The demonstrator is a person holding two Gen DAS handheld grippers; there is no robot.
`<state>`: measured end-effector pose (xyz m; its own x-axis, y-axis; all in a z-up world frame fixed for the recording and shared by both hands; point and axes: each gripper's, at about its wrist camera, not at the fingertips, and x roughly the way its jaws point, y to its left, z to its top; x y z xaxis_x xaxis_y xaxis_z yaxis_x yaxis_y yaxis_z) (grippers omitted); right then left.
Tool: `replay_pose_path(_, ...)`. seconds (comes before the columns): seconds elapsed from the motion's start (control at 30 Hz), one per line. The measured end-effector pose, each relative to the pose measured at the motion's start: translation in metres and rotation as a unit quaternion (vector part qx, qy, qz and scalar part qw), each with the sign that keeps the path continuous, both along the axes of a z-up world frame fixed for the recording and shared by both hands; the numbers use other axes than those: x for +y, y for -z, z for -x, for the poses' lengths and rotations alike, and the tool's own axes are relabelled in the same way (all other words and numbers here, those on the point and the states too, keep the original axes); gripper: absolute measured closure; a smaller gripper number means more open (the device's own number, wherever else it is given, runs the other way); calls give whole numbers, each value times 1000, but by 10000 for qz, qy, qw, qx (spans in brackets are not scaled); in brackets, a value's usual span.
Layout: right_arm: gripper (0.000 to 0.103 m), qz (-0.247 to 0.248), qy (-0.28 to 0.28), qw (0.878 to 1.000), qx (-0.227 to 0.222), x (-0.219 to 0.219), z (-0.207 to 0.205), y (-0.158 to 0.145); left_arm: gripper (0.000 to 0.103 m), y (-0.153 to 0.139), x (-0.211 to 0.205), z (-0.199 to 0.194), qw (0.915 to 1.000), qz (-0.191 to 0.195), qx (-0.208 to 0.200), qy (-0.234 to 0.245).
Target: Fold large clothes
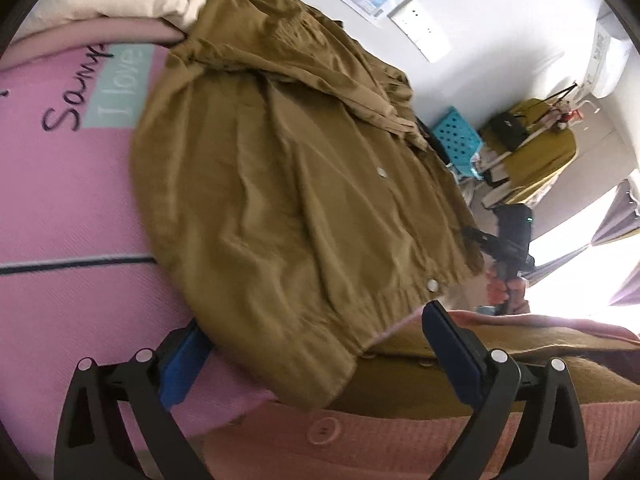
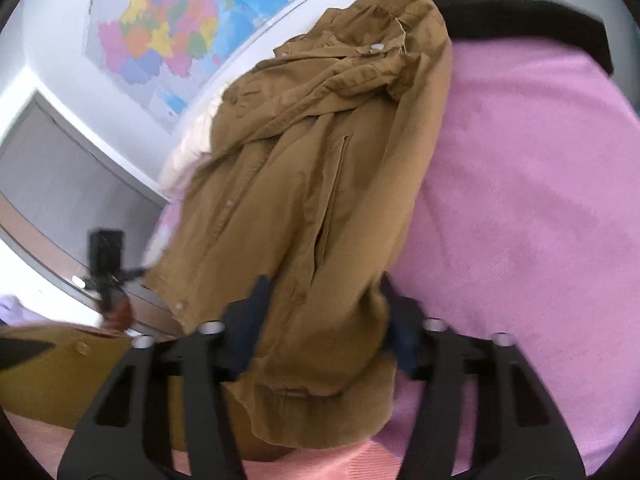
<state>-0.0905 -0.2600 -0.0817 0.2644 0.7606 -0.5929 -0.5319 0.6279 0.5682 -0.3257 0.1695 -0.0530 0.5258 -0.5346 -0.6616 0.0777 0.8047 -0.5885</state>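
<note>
Jacket [image 1: 280,184]: tan, snap buttons, lying crumpled across the pink bed [image 1: 60,200], hem at its near edge.
Left tongs [image 1: 316,356]: wide, hem between the pads, not pinched.
Right tongs [image 2: 324,320]: narrowed around the hem; pads blurred, grip unclear.
Bed print: "I love" readable, other script cut off.
Wall: map [image 2: 160,28]; teal crate [image 1: 456,136] beyond.

Each gripper [image 1: 316,354] [image 2: 324,320] is built of black slotted arms, silver rivets and blue finger pads [image 1: 452,356].
</note>
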Motion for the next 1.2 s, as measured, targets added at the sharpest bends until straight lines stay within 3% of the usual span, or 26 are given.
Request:
replay_pose_path(0.07,64,-33,-9,10000,21,3,0,3,7,1,-5,-4,9999,-7,-41,-113)
replay_pose_path(0.1,67,-47,-17,10000,17,5,0,2,19,1,-6,-7,9997,-45,-44,-224)
replay_pose_path(0.13,81,-121,-13,9999,66,6,0,2,38,2,-6,-11,9993,-137,26,-355)
replay_pose_path(0.17,88,-224,4,9997,112,7,0,-1,73,5,-7,-16,9978,-374,184,-514)
replay_pose_path(0.2,89,-291,-4,9996,66,7,2,-5,84,6,-6,-20,9954,-603,349,-663)
replay_pose_path(0.27,92,-502,-72,9985,-186,6,13,-22,91,-1,-2,-19,9958,-529,258,-704)
replay_pose_path(0.43,96,-824,-186,9940,-694,-3,39,-66,96,-41,-1,5,9961,-247,-499,-678)
replay_pose_path(0.53,96,-856,-378,9911,-945,-10,54,-84,96,-45,-7,19,9965,-358,-587,-480)
replay_pose_path(0.6,96,-636,-372,9936,-851,-8,54,-78,95,-41,-3,26,9971,-209,-627,-381)
replay_pose_path(0.67,83,-471,-433,9973,-367,-5,45,-52,92,-28,5,23,9979,31,-485,-429)
replay_pose_path(0.77,74,-106,-270,9995,79,-3,34,-17,79,-2,13,14,9985,-18,-94,-546)
replay_pose_path(0.8,71,-136,-228,9995,144,-4,32,-11,64,4,16,11,9985,14,24,-548)
replay_pose_path(0.83,63,-198,-183,9994,230,-6,31,-5,57,13,17,7,9983,155,162,-536)
replay_pose_path(0.9,55,-225,-192,9991,293,-6,31,4,46,14,18,5,9981,351,39,-508)
replay_pose_path(0.97,55,-325,-161,9987,349,-7,31,8,43,11,14,3,9985,321,19,-451)
replay_pose_path(1.0,62,-352,-182,9986,338,-7,31,7,46,9,11,2,9986,238,43,-471)
replay_pose_path(1.03,83,-442,-225,9982,327,-8,33,4,56,8,9,0,9986,170,83,-496)
replay_pose_path(1.07,85,-584,-276,9976,261,-9,36,-1,87,8,7,-1,9984,154,115,-528)
replay_pose_path(1.1,87,-625,-308,9974,184,-9,39,-4,95,6,6,-3,9981,126,131,-589)
replay_pose_path(1.2,89,-922,-338,9951,-60,-11,43,-27,96,-11,5,4,9977,-121,-193,-643)
